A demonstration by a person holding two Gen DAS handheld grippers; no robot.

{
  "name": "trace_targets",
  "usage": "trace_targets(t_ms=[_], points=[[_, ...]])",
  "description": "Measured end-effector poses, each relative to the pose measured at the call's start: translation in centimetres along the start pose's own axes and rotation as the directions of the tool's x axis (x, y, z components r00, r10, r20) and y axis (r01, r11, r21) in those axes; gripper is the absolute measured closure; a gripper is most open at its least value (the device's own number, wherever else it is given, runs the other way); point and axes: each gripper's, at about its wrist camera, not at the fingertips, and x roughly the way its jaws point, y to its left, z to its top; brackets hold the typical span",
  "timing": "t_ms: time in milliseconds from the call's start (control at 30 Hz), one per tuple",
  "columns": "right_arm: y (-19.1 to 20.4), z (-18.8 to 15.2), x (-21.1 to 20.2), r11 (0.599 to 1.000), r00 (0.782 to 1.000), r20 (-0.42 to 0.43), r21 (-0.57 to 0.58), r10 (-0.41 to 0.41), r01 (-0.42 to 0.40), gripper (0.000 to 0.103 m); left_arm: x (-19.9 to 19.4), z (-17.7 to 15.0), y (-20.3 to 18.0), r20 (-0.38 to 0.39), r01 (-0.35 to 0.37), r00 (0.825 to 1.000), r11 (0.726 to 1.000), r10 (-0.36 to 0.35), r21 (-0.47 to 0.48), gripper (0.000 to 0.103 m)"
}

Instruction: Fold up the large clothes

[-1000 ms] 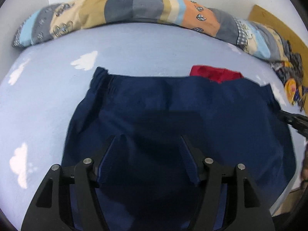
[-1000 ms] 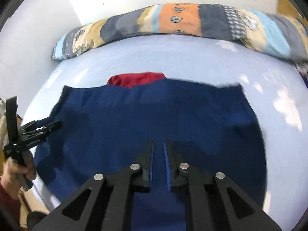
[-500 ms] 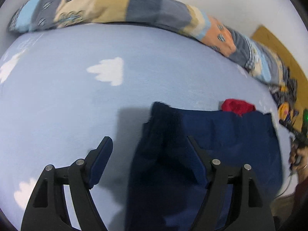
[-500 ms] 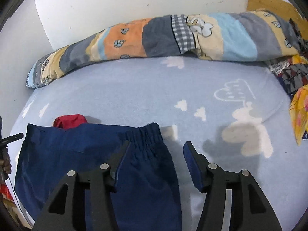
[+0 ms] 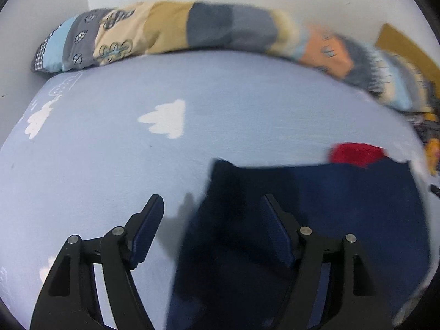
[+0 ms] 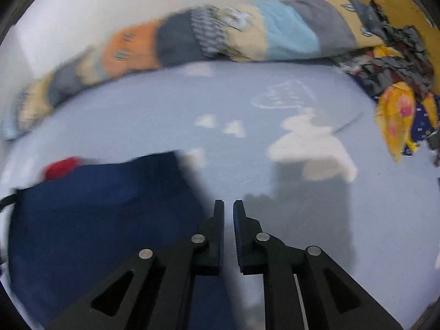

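Observation:
A folded navy blue garment (image 5: 316,220) lies flat on the light blue bed sheet (image 5: 110,148). It also shows in the right wrist view (image 6: 96,220). A red cloth (image 5: 356,152) peeks out from under its far edge, also visible in the right wrist view (image 6: 62,166). My left gripper (image 5: 213,211) is open and empty above the garment's left edge. My right gripper (image 6: 228,209) is shut and empty, just off the garment's right edge over the sheet.
A long patchwork bolster (image 5: 192,30) lies along the far wall, also seen in the right wrist view (image 6: 220,35). A pile of colourful clothes (image 6: 398,96) sits at the right side of the bed. The sheet has white cloud prints (image 6: 310,143).
Both grippers have let go of the navy garment and pulled outward to its sides. The right gripper opened, then shut again empty. The garment now lies folded on the sheet.

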Motion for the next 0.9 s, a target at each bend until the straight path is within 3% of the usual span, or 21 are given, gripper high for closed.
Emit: trace_targets(t_ms=[67,100,200,267,333,400,500,567,600,667,733,800,900], points=[[1.8,-1.7,-2.3,0.995,0.995,-0.013,-0.037,0.095,-0.096,0.072,-2.5,-1.5,-0.9,0.004,0.059,0.998,0.998,-0.059,0.011,0.030],[3.2,-2.7,-3.5,0.987,0.989,-0.028,-0.065,0.145,-0.147,0.072,-3.7,-2.4,-1.6,0.012,0.083,0.996,0.996,-0.084,0.023,0.030],[8.1,-6.4,-6.8,0.943,0.952,-0.079,-0.135,0.295,-0.304,0.070,-6.0,-4.5,-3.6,0.008,0.096,0.995,0.994,-0.096,0.044,0.030],[10.5,-8.6,-8.1,0.921,0.928,-0.094,-0.127,0.359,-0.369,0.057,-7.0,-6.2,-5.4,-0.009,0.135,0.991,0.990,-0.135,0.043,0.030],[12.5,-10.8,-8.2,0.897,0.900,-0.137,-0.110,0.413,-0.429,0.055,-7.1,-7.3,-6.9,-0.035,0.152,0.988,0.987,-0.151,0.049,0.030],[13.7,-12.6,-7.8,0.895,0.897,-0.153,-0.112,0.414,-0.432,0.055,-6.6,-9.5,-8.6,-0.073,0.163,0.985,0.985,-0.158,0.062,0.030],[13.4,-15.5,-5.6,0.887,0.869,-0.225,-0.041,0.441,-0.460,0.058,-5.3,-12.3,-9.8,-0.126,0.128,0.985,0.987,-0.115,0.100,0.030],[11.1,-17.0,-4.3,0.904,0.876,-0.239,0.026,0.419,-0.426,0.067,-4.1,-14.4,-9.8,-0.167,0.076,0.984,0.989,-0.054,0.126,0.030],[10.1,-17.5,-4.3,0.910,0.883,-0.224,0.041,0.411,-0.413,0.072,-4.2,-15.0,-9.7,-0.143,0.059,0.989,0.988,-0.038,0.141,0.029],[7.5,-18.4,-4.9,0.936,0.917,-0.186,0.066,0.352,-0.345,0.081,-5.1,-15.8,-9.5,-0.102,0.017,0.995,0.990,-0.003,0.139,0.028],[4.7,-18.7,-6.1,0.956,0.952,-0.124,0.122,0.281,-0.266,0.079,-5.8,-16.1,-9.1,-0.077,-0.006,0.997,0.996,0.013,0.094,0.028],[2.8,-19.1,-8.1,0.980,0.988,-0.028,0.132,0.153,-0.148,0.074,-7.4,-17.2,-9.0,0.015,-0.049,0.999,0.999,0.049,0.015,0.028],[2.9,-20.1,-10.3,0.992,0.992,0.063,0.063,0.107,-0.111,0.072,-8.5,-19.4,-10.7,0.114,-0.047,0.992,0.999,0.045,0.015,0.026]])
